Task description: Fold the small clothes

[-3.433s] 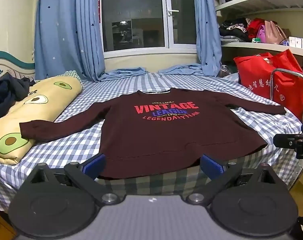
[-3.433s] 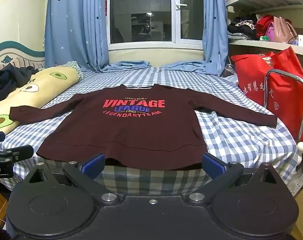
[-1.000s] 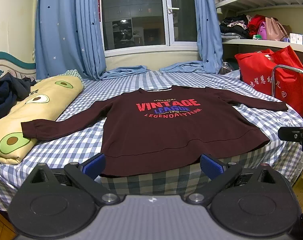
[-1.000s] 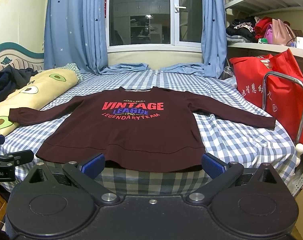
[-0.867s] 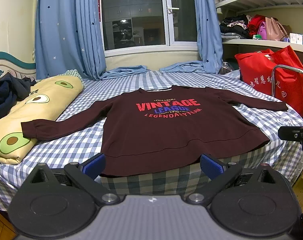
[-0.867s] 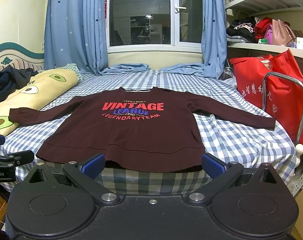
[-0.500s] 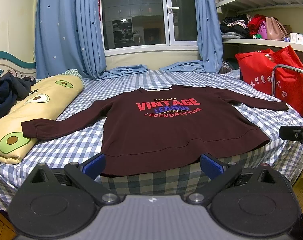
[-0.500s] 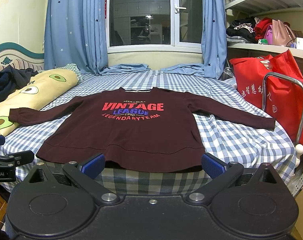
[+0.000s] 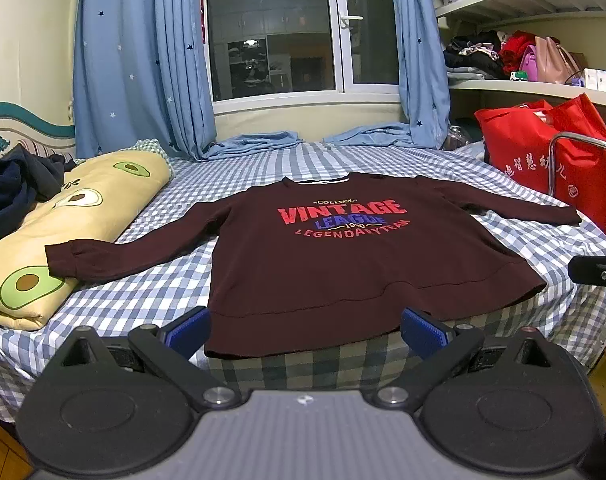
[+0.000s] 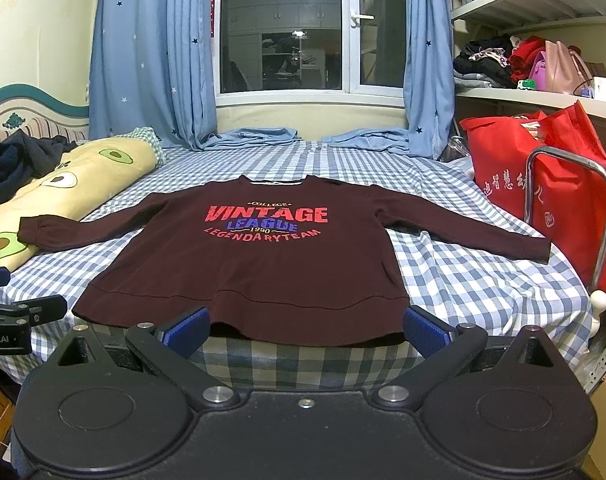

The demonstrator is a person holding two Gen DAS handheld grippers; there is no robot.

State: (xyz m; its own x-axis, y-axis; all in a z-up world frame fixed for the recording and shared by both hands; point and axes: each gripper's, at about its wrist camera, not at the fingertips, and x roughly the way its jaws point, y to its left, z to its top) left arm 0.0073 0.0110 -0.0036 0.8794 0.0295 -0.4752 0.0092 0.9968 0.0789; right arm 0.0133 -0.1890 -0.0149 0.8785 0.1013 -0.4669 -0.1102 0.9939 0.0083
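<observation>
Bed (image 9: 263, 168) with blue-and-white checked sheet fills most of both views, its near edge just ahead of both tongs. Blue star-print curtains (image 9: 143, 60) hang at the far side around a dark window (image 9: 271, 32), hems pooled on the far end of the bed. Maroon long-sleeved sweatshirt with red and blue "VINTAGE LEAGUE" print (image 9: 335, 256) lies flat, front up, in the middle of the bed, neck far, hem near and drooping slightly over the near edge; both sleeves spread out to left and right. Left cuff rests on the long yellow avocado-print pillow (image 9: 63, 224), which runs along the left side of the bed; dark navy clothing heap (image 9: 11, 188) sits beyond it at far left. Red fabric tote bag with white characters (image 10: 543, 168) stands at right beside the bed, a chrome tube frame (image 10: 599, 208) in front of it; right cuff ends near that bag. White wall shelves (image 10: 543, 92) at upper right carry clothes and a pink handbag (image 10: 563, 68). Left tongs (image 9: 305, 328) released, blue-padded fingers wide apart, nothing between them, hovering just short of the sweatshirt hem. Right tongs (image 10: 305, 326) likewise released and empty, also just short of the hem. Each view catches the other tool at its side edge.
</observation>
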